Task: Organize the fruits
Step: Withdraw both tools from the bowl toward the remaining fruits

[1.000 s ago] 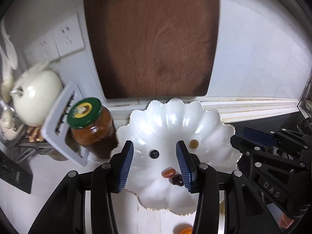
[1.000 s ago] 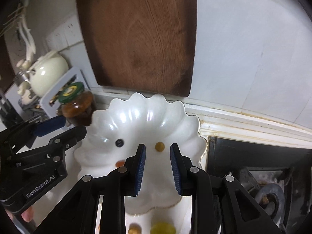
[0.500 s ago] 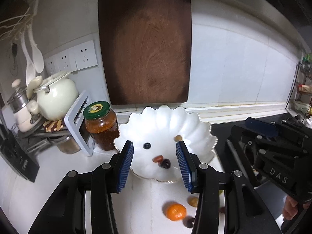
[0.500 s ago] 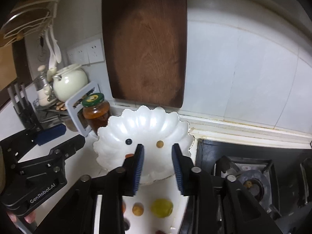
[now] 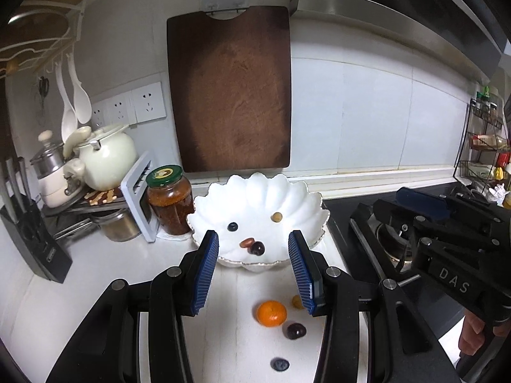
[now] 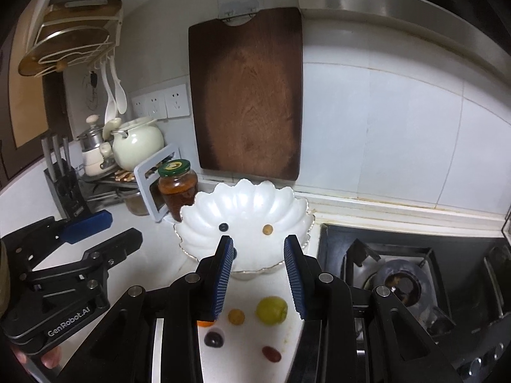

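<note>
A white scalloped bowl [image 5: 300, 196] [image 6: 204, 223] stands on the white counter and holds a blueberry [image 5: 232, 226], a red oval fruit [image 5: 247, 242], a dark cherry [image 5: 256, 248] and a small tan fruit [image 5: 276, 217]. On the counter in front lie an orange [image 5: 271, 312], a dark cherry [image 5: 295, 331], a blueberry [image 5: 280, 364], a green fruit [image 6: 271, 310], a small yellow fruit [image 6: 236, 316] and a red fruit [image 6: 271, 354]. My left gripper [image 5: 254, 273] and right gripper [image 6: 258, 276] are open and empty, above the loose fruit, short of the bowl.
A jar of orange preserve [image 5: 170, 203] stands left of the bowl, beside a white rack [image 5: 137, 185] and a cream pot [image 5: 107, 156]. A wooden cutting board [image 5: 230, 89] hangs on the wall. A knife block [image 5: 30, 239] is at far left. A gas hob [image 6: 408, 281] lies to the right.
Both grippers have pulled back and up from over the bowl. The loose fruit on the counter has come into view. The right jaws have opened wider.
</note>
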A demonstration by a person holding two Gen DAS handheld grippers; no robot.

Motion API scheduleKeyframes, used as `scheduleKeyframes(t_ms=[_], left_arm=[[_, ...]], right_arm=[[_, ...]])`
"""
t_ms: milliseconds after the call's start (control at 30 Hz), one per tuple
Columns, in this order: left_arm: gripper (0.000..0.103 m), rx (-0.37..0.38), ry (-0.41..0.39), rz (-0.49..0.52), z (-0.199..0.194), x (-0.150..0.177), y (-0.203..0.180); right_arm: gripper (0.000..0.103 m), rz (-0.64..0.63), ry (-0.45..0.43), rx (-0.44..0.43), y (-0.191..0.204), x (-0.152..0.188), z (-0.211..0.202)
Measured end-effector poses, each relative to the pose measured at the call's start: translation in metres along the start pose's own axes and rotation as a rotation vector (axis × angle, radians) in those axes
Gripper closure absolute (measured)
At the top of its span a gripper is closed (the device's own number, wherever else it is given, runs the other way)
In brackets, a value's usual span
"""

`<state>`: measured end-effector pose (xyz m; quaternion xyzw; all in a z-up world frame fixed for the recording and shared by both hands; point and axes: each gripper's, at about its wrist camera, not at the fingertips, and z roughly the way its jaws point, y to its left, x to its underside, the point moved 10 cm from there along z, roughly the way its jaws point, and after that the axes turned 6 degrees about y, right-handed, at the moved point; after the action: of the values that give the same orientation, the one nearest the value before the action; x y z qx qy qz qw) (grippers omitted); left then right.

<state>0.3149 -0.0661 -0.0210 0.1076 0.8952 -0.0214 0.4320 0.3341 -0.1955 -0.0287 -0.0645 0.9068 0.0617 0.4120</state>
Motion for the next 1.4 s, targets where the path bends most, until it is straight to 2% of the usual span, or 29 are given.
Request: scheduleKeyframes(t_ms=[100, 433, 733, 1033, 1400], left_arm=[[0.058, -0.009, -0.004, -0.001, -0.009, 0.006, -0.003], [0.058, 0.028, 0.02, -0.058, -0.024, 0.039, -0.015], [0.058, 0.008, 0.043, -0.082, -0.024, 0.071, -0.023], [0.058, -0.001, 0.098, -0.098, -0.016, 0.109, -0.034], [0.058, -0.011, 0.148, -0.108, 0.002, 0.142, -0.044]], right_arm=[[0.068, -0.007, -0.012, 0.011, 0.001, 0.007, -0.009], [0.068, -0.034, -0.037, 0.009, 0.002, 0.03, -0.025], [0.068, -0.056, -0.028, -0.009, 0.002, 0.059, -0.026], [0.068, -0.043, 0.035, -0.051, -0.001, 0.094, -0.013], [0.068, -0.022, 0.148, -0.104, -0.004, 0.134, 0.015]])
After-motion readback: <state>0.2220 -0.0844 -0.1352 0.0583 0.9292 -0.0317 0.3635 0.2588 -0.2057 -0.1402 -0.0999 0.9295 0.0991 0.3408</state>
